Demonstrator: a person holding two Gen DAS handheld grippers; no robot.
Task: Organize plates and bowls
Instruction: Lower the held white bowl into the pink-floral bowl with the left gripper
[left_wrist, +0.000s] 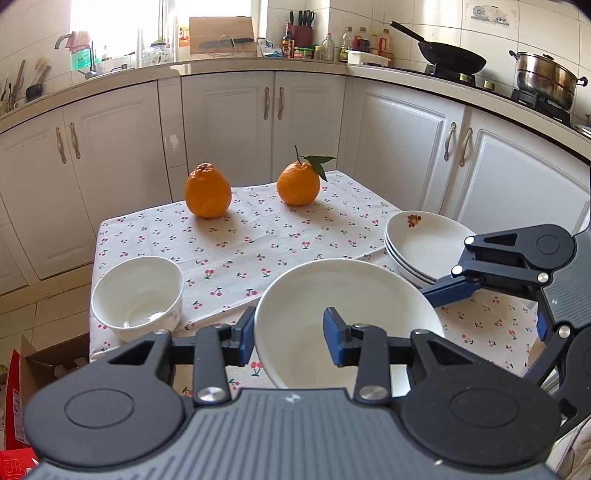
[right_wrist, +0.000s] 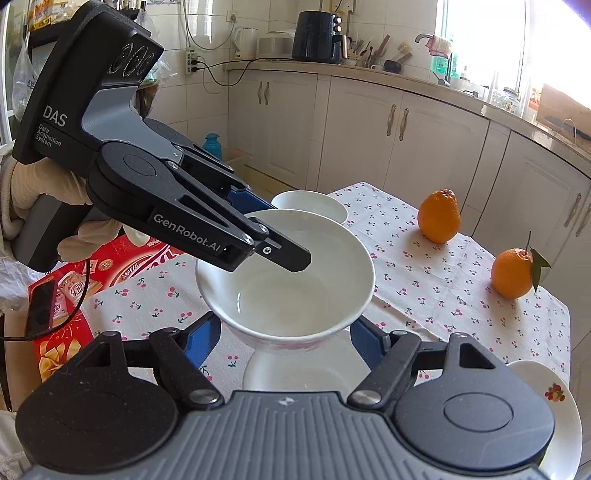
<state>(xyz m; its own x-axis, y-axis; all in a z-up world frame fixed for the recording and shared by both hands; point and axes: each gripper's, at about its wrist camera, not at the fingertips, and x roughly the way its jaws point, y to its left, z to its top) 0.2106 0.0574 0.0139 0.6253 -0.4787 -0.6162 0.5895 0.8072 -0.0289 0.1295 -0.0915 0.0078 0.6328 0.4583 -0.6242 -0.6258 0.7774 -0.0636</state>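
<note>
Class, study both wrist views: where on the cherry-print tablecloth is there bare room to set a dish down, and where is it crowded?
Free: the cloth between the two oranges and the dishes. Crowded: the near edge, where the small bowl, the held bowl with the left gripper and the plate stack with the right gripper cluster.

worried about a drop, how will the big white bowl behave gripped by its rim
The large white bowl looks glazed, so probably slippery. The left gripper pinches only one side of its rim, so it may tilt. Likely rigid ceramic, chipping if knocked.
</note>
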